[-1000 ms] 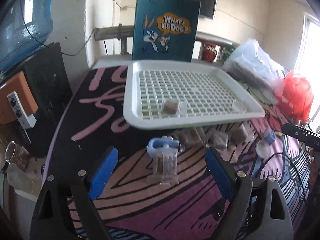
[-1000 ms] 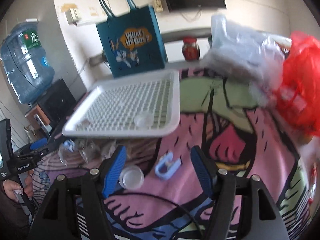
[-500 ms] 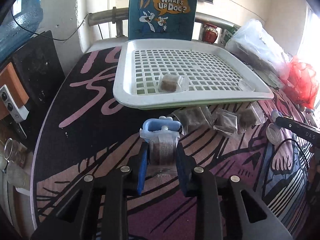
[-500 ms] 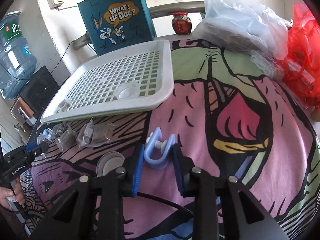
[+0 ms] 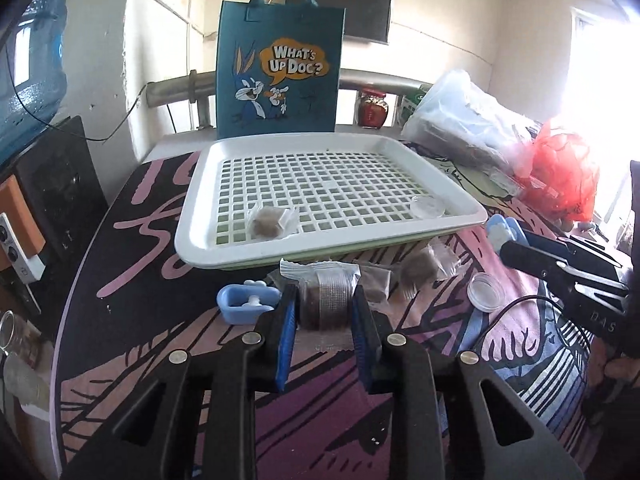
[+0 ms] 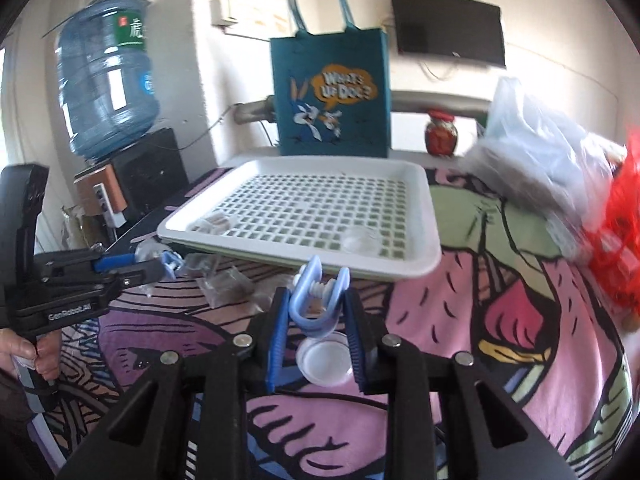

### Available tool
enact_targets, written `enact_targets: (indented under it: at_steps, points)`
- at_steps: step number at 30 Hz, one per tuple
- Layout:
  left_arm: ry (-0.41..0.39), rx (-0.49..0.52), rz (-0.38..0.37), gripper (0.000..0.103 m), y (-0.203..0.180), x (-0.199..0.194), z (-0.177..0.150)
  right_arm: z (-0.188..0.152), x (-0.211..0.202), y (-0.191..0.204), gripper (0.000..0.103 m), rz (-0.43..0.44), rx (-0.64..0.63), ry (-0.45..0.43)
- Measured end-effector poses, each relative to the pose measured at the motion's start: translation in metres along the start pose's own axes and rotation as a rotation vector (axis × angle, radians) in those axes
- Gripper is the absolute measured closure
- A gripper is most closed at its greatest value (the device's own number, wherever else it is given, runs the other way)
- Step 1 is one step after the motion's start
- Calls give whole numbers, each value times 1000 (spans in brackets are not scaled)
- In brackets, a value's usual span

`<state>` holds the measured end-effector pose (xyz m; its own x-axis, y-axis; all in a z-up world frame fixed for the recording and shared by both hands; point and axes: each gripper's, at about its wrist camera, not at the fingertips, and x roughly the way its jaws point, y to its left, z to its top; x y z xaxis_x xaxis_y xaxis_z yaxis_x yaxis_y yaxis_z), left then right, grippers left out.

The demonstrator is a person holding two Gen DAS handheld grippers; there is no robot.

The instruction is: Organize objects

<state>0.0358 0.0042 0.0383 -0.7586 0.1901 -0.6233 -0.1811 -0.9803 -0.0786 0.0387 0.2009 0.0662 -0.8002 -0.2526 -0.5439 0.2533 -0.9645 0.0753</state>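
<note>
Centrally, the left gripper (image 5: 324,312) pinches a clear packet (image 5: 325,300) of brown contents between its blue pads, just off the 6 o'clock rim of the white tray (image 5: 192,240) on the tabletop (image 5: 132,300). A blue clip (image 5: 246,304) lies at the packet's 9 o'clock. Inside the tray rest a wrapped snack (image 5: 269,222) and a clear lid (image 5: 428,207). Likewise, the right gripper (image 6: 314,316) pinches a second blue clip (image 6: 316,300), raised above a clear round lid (image 6: 325,362), near the tray's 6 o'clock edge.
</note>
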Motion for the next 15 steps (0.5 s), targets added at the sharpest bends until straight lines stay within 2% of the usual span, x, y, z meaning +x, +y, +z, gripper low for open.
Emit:
enact_targets:
  at_steps: [8, 15]
  points:
    - [-14, 43, 9, 79, -7, -1, -2, 2, -1, 7, 77, 21, -25, -28]
    - [-39, 4, -9, 78, 1, -5, -3, 1, -5, 1, 77, 39, 10, -46]
